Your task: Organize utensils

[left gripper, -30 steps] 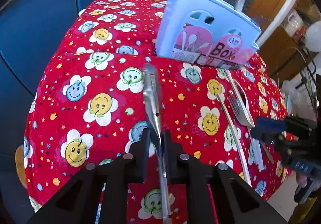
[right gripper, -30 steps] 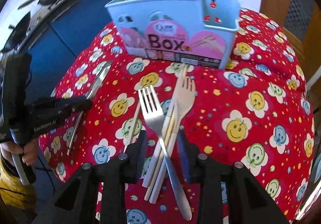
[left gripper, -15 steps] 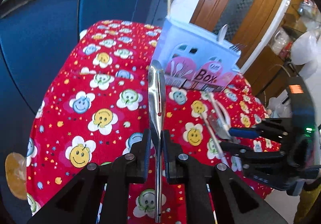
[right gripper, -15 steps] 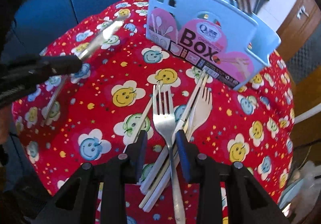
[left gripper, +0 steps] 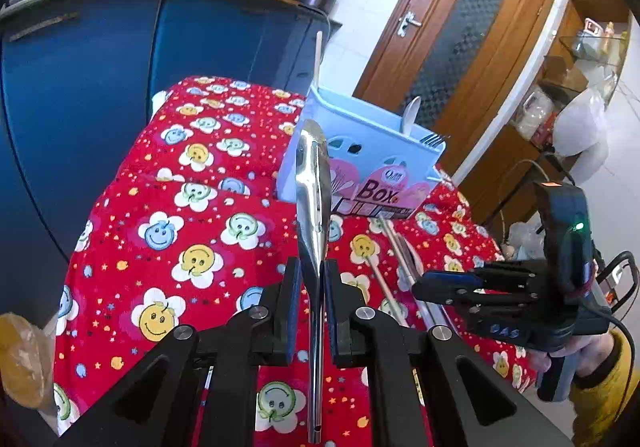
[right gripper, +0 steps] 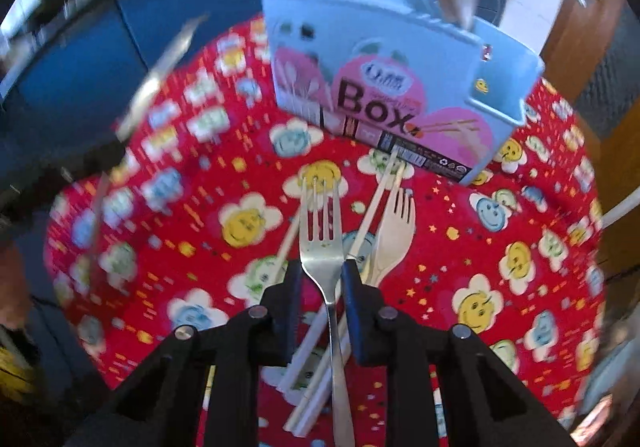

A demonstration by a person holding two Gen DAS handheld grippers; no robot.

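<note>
My left gripper point(left gripper: 314, 283) is shut on the handle of a metal knife point(left gripper: 314, 199), held above the red smiley tablecloth point(left gripper: 160, 247) with the blade pointing at the light blue utensil box point(left gripper: 360, 163). My right gripper point(right gripper: 320, 279) points down over a metal fork point(right gripper: 322, 235). Its jaws are closing and the pads touch the fork's shoulders. Beside that fork lie a pale fork point(right gripper: 394, 231) and white chopsticks point(right gripper: 376, 199). The box point(right gripper: 380, 67) stands just behind them. In the left wrist view the right gripper point(left gripper: 440, 283) is low at the right.
The box holds a spoon point(left gripper: 412, 115), fork tines point(left gripper: 434, 139) and one upright chopstick point(left gripper: 318, 55). Blue cabinets point(left gripper: 100, 87) rise close behind and left of the table. A wooden door point(left gripper: 460, 35) is at the back right. The cloth drops off at the table's edges.
My left gripper has lifted the knife off the cloth and tipped it up toward the box. The right gripper's jaws have narrowed around the metal fork.
</note>
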